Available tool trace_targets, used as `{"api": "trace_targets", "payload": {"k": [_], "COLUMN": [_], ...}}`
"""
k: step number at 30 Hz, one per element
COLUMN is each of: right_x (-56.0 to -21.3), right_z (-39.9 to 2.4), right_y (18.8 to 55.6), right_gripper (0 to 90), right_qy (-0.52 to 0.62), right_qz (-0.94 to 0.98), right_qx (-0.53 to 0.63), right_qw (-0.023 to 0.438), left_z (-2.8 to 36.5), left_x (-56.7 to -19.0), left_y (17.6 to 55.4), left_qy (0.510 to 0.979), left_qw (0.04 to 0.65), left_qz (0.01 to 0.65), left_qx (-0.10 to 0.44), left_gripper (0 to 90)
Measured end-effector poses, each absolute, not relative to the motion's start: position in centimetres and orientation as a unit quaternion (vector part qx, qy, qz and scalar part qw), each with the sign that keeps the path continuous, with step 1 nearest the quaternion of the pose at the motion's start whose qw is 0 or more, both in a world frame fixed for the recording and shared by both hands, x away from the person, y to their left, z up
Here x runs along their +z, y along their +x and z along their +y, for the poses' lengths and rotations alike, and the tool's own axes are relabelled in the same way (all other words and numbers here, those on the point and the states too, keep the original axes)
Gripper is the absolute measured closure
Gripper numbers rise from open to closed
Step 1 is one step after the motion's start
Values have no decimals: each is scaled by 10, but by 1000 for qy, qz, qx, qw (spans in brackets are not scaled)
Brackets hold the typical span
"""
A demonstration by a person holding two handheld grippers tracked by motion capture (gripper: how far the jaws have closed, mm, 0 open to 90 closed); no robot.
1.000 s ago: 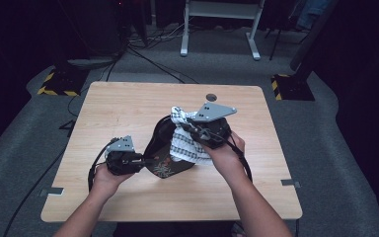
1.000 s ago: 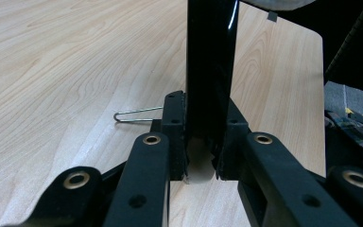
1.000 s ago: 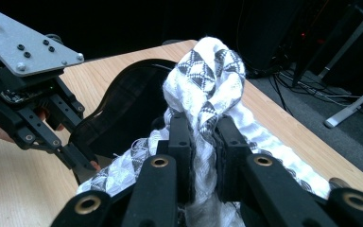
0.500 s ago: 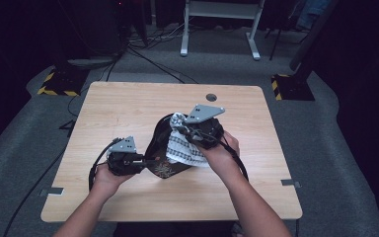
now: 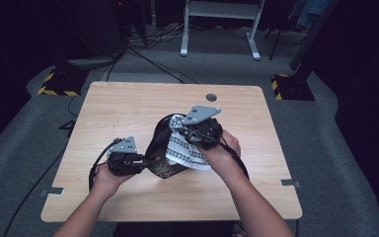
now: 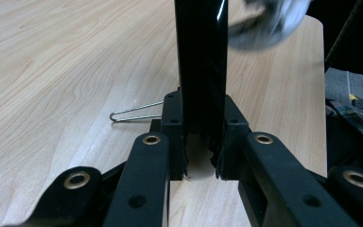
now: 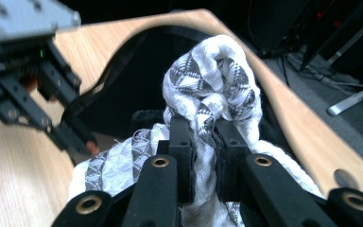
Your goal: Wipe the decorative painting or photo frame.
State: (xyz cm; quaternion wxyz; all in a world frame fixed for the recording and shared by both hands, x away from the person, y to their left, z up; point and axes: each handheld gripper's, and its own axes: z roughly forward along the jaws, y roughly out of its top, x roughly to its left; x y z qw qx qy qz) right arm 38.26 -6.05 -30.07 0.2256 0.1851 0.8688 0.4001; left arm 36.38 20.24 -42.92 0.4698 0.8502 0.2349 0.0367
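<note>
The black bag point(image 5: 160, 158) lies near the middle of the worktop point(image 5: 128, 103), between the two hands. Its long axis runs from the near-left, by the left hand-held gripper point(image 5: 138, 163), up and away toward the right hand-held gripper point(image 5: 182, 133). The mouth faces the far side of the worktop and stands open as a dark loop. The bag is soft and limp, with a small pale ornament printed on its near face; the exact fabric cannot be told.

The left hand-held gripper is pressed together on the bag's near-left edge. In the left gripper view its jaws clamp a flat, glossy black band point(image 6: 202, 61) of the bag that rises straight up between them. A thin bent wire clip point(image 6: 134, 115) lies on the wood just beside the left jaw.

The right hand-held gripper pinches the white cloth point(image 5: 185, 153). In the right gripper view the cloth point(image 7: 208, 85) is bunched into a twisted rope between the jaws, its bundle rising upward and away from the jaw tips, in front of the bag's dark opening point(image 7: 137, 80). The cloth is a woven textile, white with a grey-black triangle pattern, with frayed threads along one edge. Its lower part spreads out over the bag and the worktop toward the right hand point(image 5: 222, 150).

The worktop is light wood grain with rounded corners and a round cable hole point(image 5: 210, 97) at the far edge.
</note>
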Motion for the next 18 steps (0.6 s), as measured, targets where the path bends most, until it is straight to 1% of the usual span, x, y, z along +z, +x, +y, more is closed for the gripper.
{"api": "trace_targets", "payload": {"k": [4,7,14,18], "right_x": [-294,-296,-321,-328], "right_z": [-58,-56,-55,-55], "right_y": [382,381,380,380], "right_gripper": [806,806,807,806], "right_qy": [178,177,179,180], "right_qz": [867,867,880,884], "right_qx": [403,405,388,381], "right_qw": [233,230,210,202], "left_z": [202,202,202,202], "left_x": [-429,-429,-429,-429], "left_y": [364,363,363,363], "left_qy": [852,852,851,852], "left_qw": [468,467,467,467], "left_qz": [234,235,237,236], "left_qx": [38,39,38,37], "left_gripper": [781,781,781,781]}}
